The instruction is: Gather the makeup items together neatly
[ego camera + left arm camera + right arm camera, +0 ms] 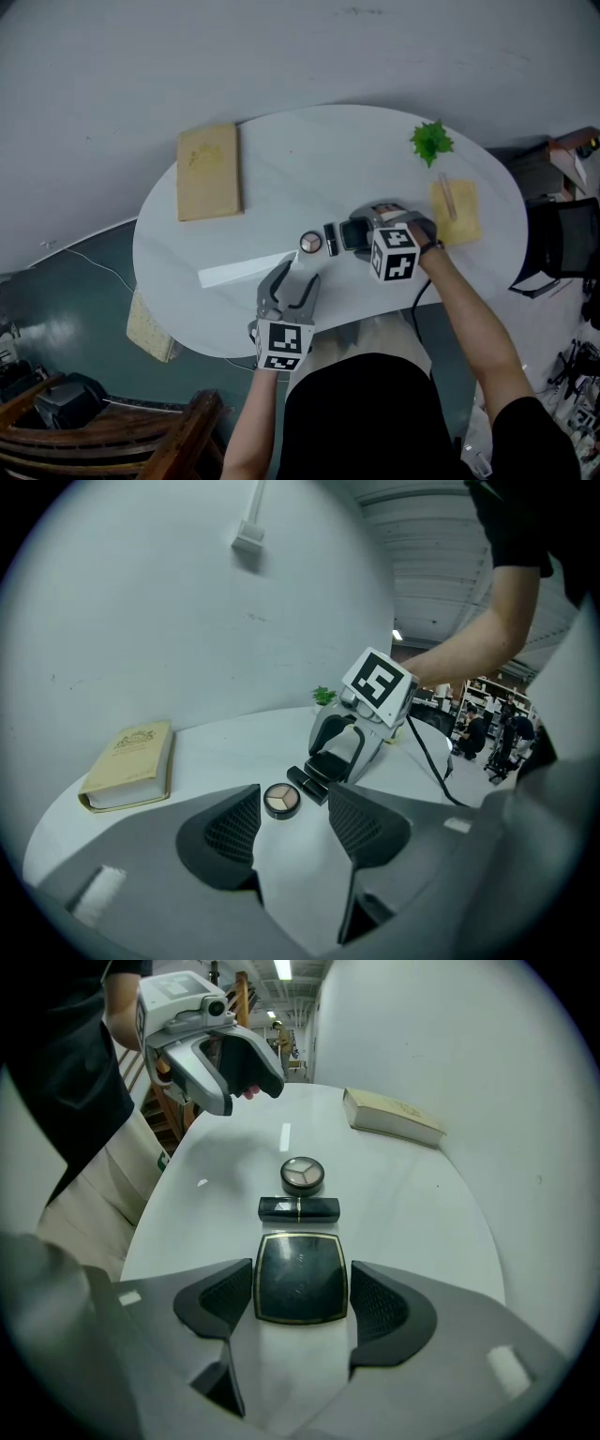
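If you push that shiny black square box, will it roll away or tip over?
Probably neither. The black compact lies flat on the table, so it should just slide. Its glossy lid looks slippery, so the right tongs, straddling it, may need a firm squeeze on its edges.

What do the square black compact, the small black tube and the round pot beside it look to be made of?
Square black compact: probably hard glossy plastic with a gold-coloured rim, since its lid mirrors the lights. Small black tube: shiny plastic or lacquered metal, with a gold-coloured band at its middle. Round pot: dark rim, likely plastic, with three matte powder wedges showing, perhaps through a clear lid.
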Available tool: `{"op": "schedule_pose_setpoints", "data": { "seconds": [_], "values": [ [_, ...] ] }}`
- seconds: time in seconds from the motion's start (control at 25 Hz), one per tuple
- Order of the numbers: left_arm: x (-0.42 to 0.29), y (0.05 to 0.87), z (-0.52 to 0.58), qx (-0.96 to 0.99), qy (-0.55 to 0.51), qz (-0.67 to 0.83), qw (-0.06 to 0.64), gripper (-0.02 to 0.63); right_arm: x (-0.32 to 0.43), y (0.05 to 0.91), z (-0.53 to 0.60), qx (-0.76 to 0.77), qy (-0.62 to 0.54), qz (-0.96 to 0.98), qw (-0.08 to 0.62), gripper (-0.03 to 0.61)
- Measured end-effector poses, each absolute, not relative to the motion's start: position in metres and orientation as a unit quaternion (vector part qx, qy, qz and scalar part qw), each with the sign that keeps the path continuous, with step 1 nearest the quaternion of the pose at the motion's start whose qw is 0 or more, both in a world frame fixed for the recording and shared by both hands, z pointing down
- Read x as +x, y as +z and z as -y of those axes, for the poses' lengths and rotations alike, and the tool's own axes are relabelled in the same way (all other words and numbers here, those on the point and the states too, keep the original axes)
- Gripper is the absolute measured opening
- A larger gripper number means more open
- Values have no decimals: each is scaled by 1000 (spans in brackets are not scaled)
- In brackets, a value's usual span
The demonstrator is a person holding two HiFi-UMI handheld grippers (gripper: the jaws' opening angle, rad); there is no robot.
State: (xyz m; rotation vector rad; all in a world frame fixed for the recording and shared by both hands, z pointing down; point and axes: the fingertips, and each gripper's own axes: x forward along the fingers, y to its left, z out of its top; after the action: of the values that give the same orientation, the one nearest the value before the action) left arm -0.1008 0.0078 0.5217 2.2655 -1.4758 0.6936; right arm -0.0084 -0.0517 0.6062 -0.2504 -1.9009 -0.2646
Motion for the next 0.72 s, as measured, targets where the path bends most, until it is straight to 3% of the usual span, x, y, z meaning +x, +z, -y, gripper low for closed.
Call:
{"op": "schedule_pose_setpoints", "data": {
  "seconds": [0.36, 0.72],
  "values": [
    [-97, 527, -14, 801, 248, 516, 176, 225, -2, 588, 50, -76, -96, 820, 559, 318],
    [-85, 516, -7, 811, 240, 509, 161, 225, 26, 560, 65, 61, -35, 853, 517, 316]
  ]
}}
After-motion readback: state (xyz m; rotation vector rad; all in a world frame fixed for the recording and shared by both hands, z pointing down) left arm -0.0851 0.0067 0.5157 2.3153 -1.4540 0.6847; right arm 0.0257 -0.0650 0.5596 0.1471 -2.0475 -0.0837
